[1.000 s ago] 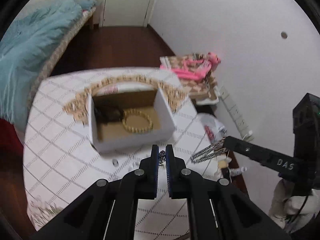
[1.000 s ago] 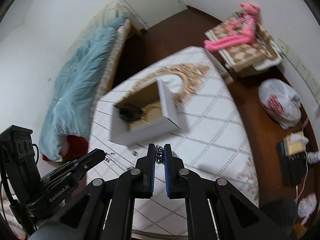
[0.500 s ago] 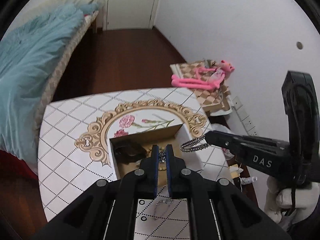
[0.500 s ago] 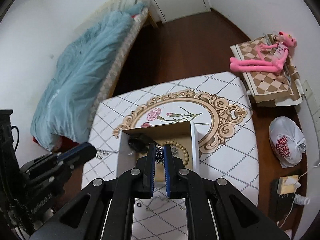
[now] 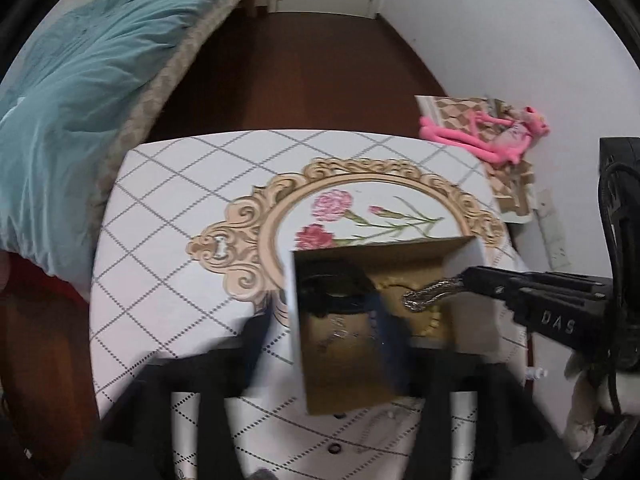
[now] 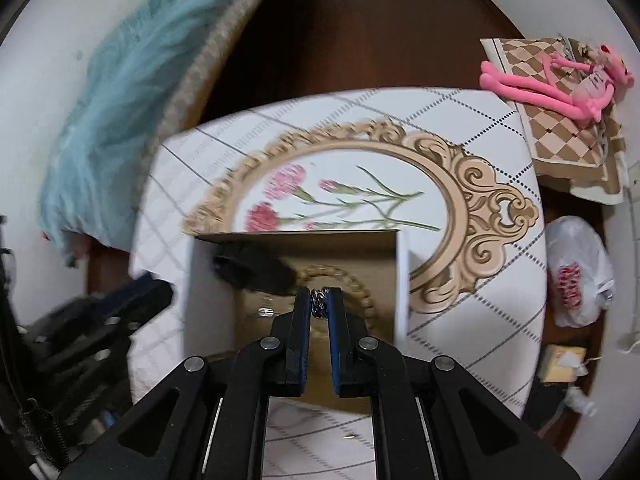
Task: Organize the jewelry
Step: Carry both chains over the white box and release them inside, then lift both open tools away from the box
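Holding a silver chain (image 6: 319, 307) pinched between my right gripper (image 6: 319, 306) tips, poised over the open cardboard box (image 6: 402, 280) on the patterned table (image 6: 480, 120). Left gripper (image 5: 324, 320): fingers blurred, spread wide either side of the box w/ nothing between. Box contents: bead bracelet (image 6: 360, 286), dark item (image 6: 252, 270); small silver piece on the floor (image 6: 264, 312).

An open cardboard box (image 6: 402, 276), white outside and brown inside, stands on the surface and holds a beaded bracelet (image 6: 360, 292) lying flat beside a dark item (image 6: 256, 270) — while a silver chain (image 5: 430, 294) hangs above it, pinched between jaws.
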The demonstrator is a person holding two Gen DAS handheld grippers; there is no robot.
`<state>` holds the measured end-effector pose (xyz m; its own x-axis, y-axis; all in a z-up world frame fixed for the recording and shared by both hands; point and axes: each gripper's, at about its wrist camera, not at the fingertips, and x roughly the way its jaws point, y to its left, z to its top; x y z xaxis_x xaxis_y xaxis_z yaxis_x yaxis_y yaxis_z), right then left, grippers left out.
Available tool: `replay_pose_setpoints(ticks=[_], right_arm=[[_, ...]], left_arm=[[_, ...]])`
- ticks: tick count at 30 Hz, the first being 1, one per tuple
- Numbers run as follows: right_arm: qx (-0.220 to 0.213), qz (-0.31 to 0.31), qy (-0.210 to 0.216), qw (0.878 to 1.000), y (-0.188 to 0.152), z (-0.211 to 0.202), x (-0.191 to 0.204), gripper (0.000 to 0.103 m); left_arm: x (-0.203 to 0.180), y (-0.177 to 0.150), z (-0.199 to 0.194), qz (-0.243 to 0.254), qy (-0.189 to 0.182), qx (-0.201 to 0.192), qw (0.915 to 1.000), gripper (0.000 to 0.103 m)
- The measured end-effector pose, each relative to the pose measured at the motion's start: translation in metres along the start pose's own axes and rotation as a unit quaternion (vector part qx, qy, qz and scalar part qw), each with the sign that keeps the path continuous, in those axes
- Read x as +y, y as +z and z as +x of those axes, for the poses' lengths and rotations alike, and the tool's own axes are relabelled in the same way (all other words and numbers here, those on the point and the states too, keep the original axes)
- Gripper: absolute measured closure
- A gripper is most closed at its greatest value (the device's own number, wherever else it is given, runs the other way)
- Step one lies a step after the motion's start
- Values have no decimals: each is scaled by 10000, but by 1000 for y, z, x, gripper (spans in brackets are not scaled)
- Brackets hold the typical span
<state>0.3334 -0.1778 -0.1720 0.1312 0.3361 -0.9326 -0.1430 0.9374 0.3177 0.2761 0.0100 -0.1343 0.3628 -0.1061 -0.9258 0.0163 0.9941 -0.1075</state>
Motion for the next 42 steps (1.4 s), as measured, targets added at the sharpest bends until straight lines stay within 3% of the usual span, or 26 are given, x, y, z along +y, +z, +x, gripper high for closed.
replay_pose_setpoints(ticks=[1, 4, 6, 9, 11, 14, 15, 20, 28, 35, 42], right_arm=[[7, 15, -15, 10000, 2, 1, -2, 94], [-110, 54, -74, 9999, 3, -5, -7, 86], [-231, -8, -170, 9996, 1, -12, -6, 66], [-464, -190, -502, 9975, -6, -22, -1, 52], [-562, -255, -787, 9950, -13, -24, 1, 44], [-631, -284, -1216, 9902, -29, -21, 0, 16], [-621, -266, -1360, 9884, -37, -18, -1, 12], [-585, -171, -1485, 9870, -62, -9, -5, 5], [-849, -83, -1477, 9854, -77, -18, 1, 5], [-1124, -100, -1494, 9823, -91, -42, 9, 5], [-1675, -116, -1618, 9724, -117, -88, 19, 5]], left_arm=[[2, 0, 1, -21, 64, -35, 10000, 20], [8, 0, 2, -101, 121, -82, 9998, 20], [10, 0, 2, -116, 241, -95, 9996, 18], [12, -4, 3, -145, 454, -144, 9988, 1], [13, -8, 2, -163, 530, -201, 9983, 1], [11, -18, 2, -104, 804, -312, 9962, 0], [10, -20, 3, -92, 855, -331, 9957, 0], [9, -35, 5, -156, 853, -310, 9957, 0], [5, -46, -9, -169, 913, -457, 9946, 0], [2, -58, -38, -182, 933, -734, 9928, 0], [-4, -74, -77, -224, 933, -1057, 9898, 0]])
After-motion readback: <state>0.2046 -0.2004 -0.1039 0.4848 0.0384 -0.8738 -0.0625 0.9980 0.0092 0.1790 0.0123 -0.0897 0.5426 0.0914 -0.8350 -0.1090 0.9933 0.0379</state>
